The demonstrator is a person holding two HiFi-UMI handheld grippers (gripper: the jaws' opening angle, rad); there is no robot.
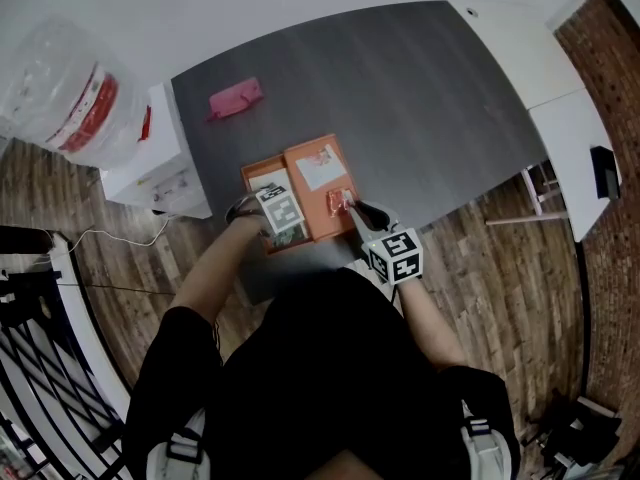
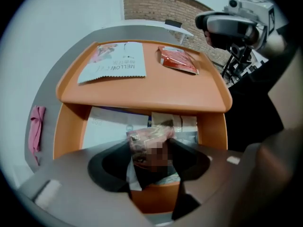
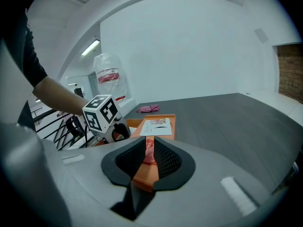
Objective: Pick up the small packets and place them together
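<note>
Grey table (image 1: 430, 98), orange trays (image 1: 322, 223), pink cloth (image 1: 235, 98)

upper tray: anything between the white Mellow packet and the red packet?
Nothing. The left gripper view shows only a bare strip of the orange tray between the white packet and the red packet.

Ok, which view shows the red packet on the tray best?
Left gripper view: the red packet lies whole on the orange tray. Head view shows it tiny by the right gripper; right gripper view shows only a strip between the jaws.
</note>
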